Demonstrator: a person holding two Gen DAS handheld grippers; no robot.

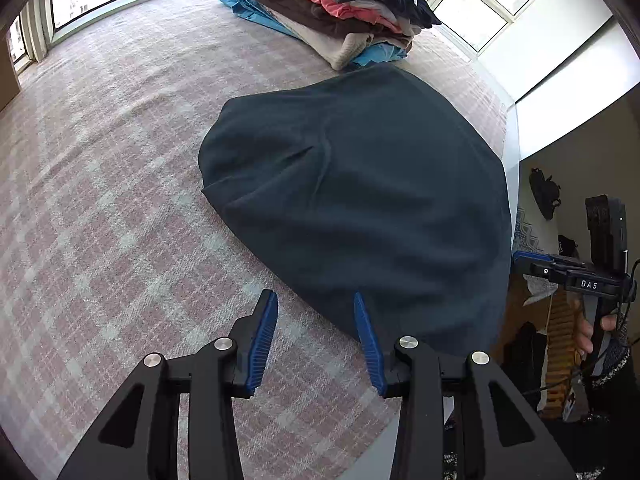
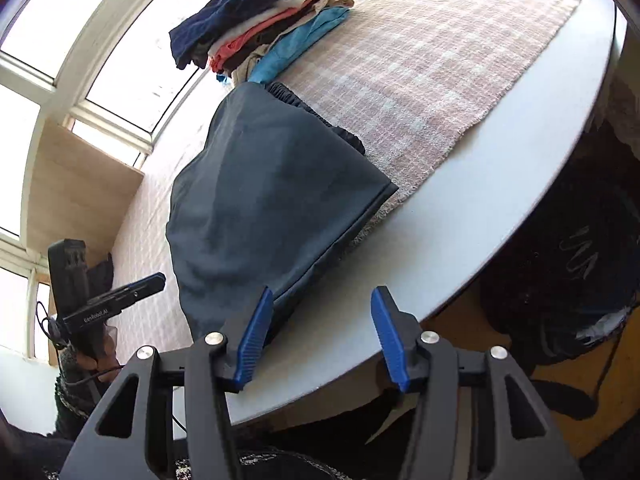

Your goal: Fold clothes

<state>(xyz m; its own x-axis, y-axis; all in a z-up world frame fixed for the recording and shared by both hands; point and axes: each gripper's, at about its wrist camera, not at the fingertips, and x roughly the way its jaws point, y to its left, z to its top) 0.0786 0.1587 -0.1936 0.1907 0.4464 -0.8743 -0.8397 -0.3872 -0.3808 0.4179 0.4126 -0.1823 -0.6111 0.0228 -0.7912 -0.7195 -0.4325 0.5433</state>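
Note:
A dark teal garment [image 1: 360, 196] lies folded on the pink checked cloth [image 1: 112, 184] of a round table. In the right wrist view the garment [image 2: 264, 208] shows an elastic waistband at its far end. My left gripper [image 1: 316, 300] is open and empty, just in front of the garment's near edge. My right gripper [image 2: 322, 296] is open and empty above the table's white rim [image 2: 460, 240], at the garment's near corner. Each gripper shows in the other's view: the right one [image 1: 520, 260] and the left one [image 2: 158, 280].
A stack of folded clothes [image 1: 340, 4] in navy, coral, brown, beige and blue stands behind the garment, also in the right wrist view [image 2: 256, 24]. Windows [image 1: 480, 4] ring the table. A dark bag [image 2: 572, 280] sits on the floor beyond the rim.

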